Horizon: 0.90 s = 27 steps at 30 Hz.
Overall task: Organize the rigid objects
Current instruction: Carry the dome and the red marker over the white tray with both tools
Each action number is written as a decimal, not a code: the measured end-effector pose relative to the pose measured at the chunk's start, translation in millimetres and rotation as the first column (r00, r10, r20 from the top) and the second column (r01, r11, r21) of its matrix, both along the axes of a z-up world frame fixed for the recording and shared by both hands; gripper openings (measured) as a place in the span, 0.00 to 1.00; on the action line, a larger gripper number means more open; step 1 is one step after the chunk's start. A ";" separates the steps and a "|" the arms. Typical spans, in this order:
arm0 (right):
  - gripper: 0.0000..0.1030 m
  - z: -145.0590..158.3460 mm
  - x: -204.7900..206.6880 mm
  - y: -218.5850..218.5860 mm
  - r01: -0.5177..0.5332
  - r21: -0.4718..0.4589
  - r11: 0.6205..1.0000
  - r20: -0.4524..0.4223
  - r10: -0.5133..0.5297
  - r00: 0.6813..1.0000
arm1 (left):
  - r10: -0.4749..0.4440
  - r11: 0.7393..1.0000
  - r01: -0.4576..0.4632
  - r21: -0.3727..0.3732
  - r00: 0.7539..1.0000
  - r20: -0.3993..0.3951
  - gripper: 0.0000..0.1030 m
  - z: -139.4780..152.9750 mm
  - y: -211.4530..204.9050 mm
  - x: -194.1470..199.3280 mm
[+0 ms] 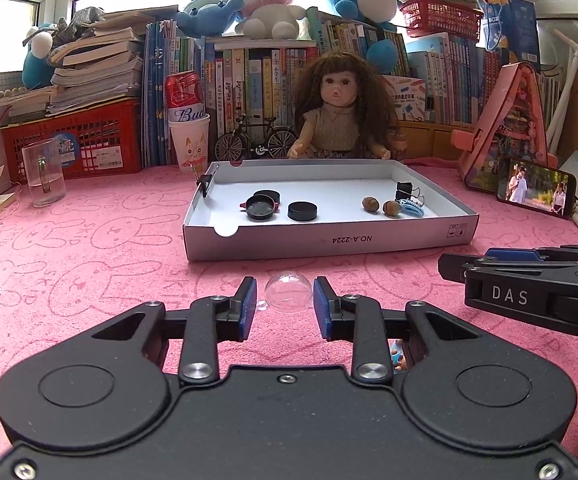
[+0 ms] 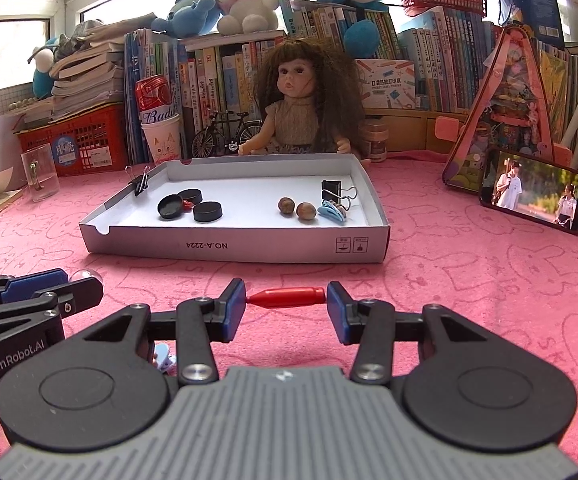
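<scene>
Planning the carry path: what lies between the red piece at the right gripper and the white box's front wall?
Only bare pink tablecloth separates the red piece from the white box, per the right wrist view.
</scene>
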State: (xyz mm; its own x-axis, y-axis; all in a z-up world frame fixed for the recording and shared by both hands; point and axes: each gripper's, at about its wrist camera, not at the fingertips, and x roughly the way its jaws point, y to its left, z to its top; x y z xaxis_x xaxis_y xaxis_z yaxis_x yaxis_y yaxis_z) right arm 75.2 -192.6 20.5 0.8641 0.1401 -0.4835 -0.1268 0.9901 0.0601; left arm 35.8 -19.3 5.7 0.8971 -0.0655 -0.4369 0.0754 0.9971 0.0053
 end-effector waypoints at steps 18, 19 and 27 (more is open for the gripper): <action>0.48 3.8 9.1 3.9 0.005 0.021 1.000 0.014 -0.005 1.000 | 0.001 1.000 -0.001 -0.002 1.000 0.008 0.28 4.6 -0.1 12.4; 0.48 4.0 9.5 3.8 0.006 0.022 1.000 0.018 -0.006 1.000 | 0.001 1.000 -0.001 -0.001 1.000 0.010 0.28 5.4 0.1 13.7; 0.48 8.7 22.0 -0.2 0.008 0.025 1.000 0.040 -0.009 0.999 | -0.010 1.000 0.010 -0.026 1.000 0.024 0.28 12.4 5.6 28.6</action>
State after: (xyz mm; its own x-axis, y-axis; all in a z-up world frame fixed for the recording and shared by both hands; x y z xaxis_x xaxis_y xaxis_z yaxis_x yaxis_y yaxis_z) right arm 97.1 -192.8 29.1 0.8840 0.1446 -0.4445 -0.1216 0.9894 0.0800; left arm 64.4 -13.7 18.1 0.9067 -0.0858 -0.4130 0.0856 0.9961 -0.0191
